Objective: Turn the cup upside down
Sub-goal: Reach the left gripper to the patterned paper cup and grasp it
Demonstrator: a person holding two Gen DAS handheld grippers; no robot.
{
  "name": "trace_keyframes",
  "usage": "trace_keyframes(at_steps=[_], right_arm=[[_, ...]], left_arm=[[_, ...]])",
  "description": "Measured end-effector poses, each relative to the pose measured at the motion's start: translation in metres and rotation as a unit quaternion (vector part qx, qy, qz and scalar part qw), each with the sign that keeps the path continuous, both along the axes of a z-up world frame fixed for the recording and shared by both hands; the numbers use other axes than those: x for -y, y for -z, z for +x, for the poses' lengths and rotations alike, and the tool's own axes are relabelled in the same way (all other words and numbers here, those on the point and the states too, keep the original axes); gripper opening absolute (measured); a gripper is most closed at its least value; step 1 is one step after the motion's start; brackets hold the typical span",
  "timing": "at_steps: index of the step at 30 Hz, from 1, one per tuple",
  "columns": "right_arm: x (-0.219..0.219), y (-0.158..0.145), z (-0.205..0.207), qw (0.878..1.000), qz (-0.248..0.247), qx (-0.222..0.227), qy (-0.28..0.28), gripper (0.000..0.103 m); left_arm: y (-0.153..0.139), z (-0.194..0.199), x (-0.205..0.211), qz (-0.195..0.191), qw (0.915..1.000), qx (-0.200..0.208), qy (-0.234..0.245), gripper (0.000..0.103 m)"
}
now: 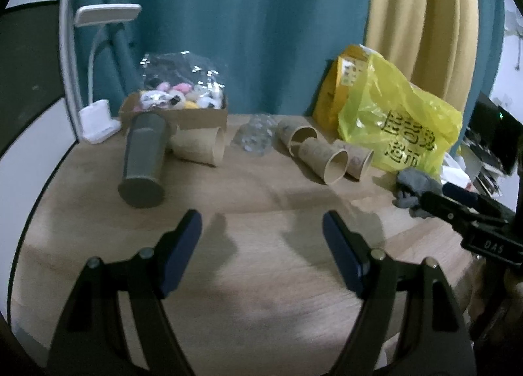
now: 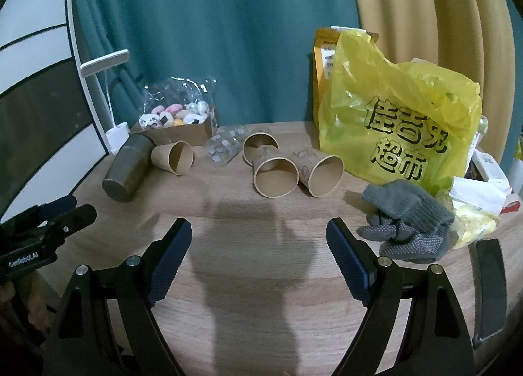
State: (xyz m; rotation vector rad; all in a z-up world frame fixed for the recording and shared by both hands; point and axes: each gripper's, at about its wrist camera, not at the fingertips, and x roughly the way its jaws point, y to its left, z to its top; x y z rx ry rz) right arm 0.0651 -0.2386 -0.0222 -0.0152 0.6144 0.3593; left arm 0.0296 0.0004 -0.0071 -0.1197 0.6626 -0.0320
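Observation:
Several brown paper cups lie on their sides on the wooden table [image 1: 261, 261]. One cup [image 1: 201, 145] lies at the left beside a grey tumbler [image 1: 143, 160], also on its side. Three cups [image 1: 322, 155] lie clustered at the centre right, mouths facing me. In the right wrist view the lone cup [image 2: 175, 157] and the cluster [image 2: 278, 173] show the same way. My left gripper [image 1: 261, 229] is open and empty, hovering above the table well short of the cups. My right gripper [image 2: 260, 238] is open and empty too.
A cardboard box of small toys [image 1: 176, 108] and a white lamp [image 1: 98, 88] stand at the back left. A yellow plastic bag [image 2: 402, 121] stands at the right, grey gloves [image 2: 408, 222] before it. A clear blister pack [image 2: 225, 147] lies between the cups. Curtains hang behind.

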Motion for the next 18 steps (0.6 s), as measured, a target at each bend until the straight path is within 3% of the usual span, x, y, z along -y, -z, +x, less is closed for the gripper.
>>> trace_keyframes(at_steps=[3,5,10,13,14,15,17,18], right_arm=[[0.002,0.002,0.006,1.000,-0.006,-0.008,0.000,0.087],[0.004,0.004,0.012,1.000,-0.009,-0.014,0.002,0.087],[0.015,0.008,0.028,1.000,-0.008,-0.022,0.016,0.087],[0.024,0.013,0.040,0.999,-0.008,-0.031,0.025,0.087],[0.027,0.014,0.044,0.999,-0.009,-0.035,0.028,0.087],[0.030,0.015,0.048,0.999,-0.012,-0.038,0.031,0.087],[0.035,0.015,0.054,0.998,-0.020,-0.041,0.038,0.087],[0.038,0.015,0.057,0.998,-0.024,-0.042,0.042,0.087]], left_arm=[[-0.001,0.029,0.003,0.021,0.9982,-0.031,0.047,0.078],[-0.003,0.051,0.008,0.060,0.9943,-0.048,0.073,0.078],[-0.022,0.106,0.031,0.130,0.9772,-0.057,0.158,0.078],[-0.024,0.144,0.057,0.176,0.9492,-0.081,0.248,0.078],[-0.022,0.155,0.067,0.192,0.9353,-0.090,0.283,0.078],[-0.020,0.168,0.082,0.224,0.9143,-0.098,0.323,0.078],[-0.017,0.182,0.102,0.267,0.8877,-0.103,0.360,0.078],[-0.016,0.193,0.115,0.288,0.8690,-0.105,0.388,0.078]])
